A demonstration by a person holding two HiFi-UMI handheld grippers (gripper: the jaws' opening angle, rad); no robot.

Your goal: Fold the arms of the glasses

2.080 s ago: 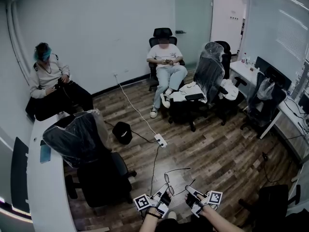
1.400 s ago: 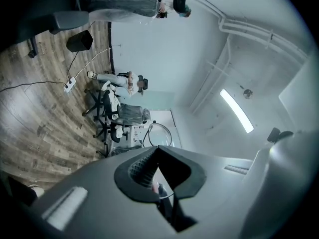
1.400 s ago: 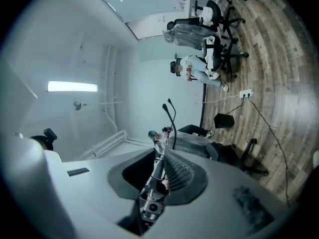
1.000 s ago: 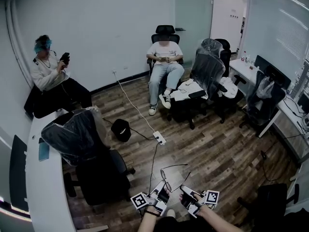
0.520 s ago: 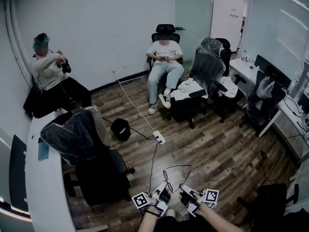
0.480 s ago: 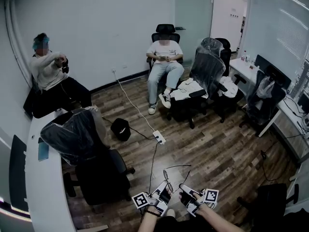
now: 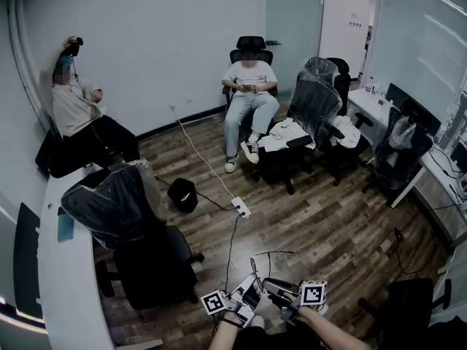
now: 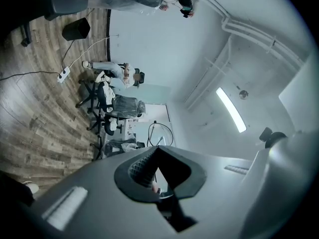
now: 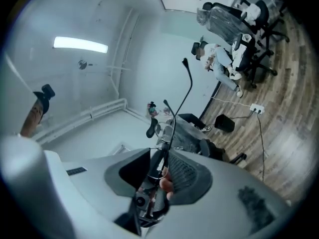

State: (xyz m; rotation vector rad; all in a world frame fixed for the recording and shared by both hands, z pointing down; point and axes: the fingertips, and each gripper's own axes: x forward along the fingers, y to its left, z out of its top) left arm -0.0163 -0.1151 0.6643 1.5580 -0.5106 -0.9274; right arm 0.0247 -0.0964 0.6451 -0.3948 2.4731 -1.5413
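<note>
Thin dark wire-rimmed glasses (image 7: 254, 265) in mid-air between both tools, above wood floor.
Left gripper (image 7: 252, 289) pinched on frame.
Right gripper (image 7: 270, 286): jaws spread, slim temple arm between pads (no grip on it).
That arm juts straight out, so folding is not done.

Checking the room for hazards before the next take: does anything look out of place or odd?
A white power strip lies in the middle of the wood floor, its cables trailing across the open walkway: a likely trip hazard. Two office chairs are wrapped in clear plastic.
</note>
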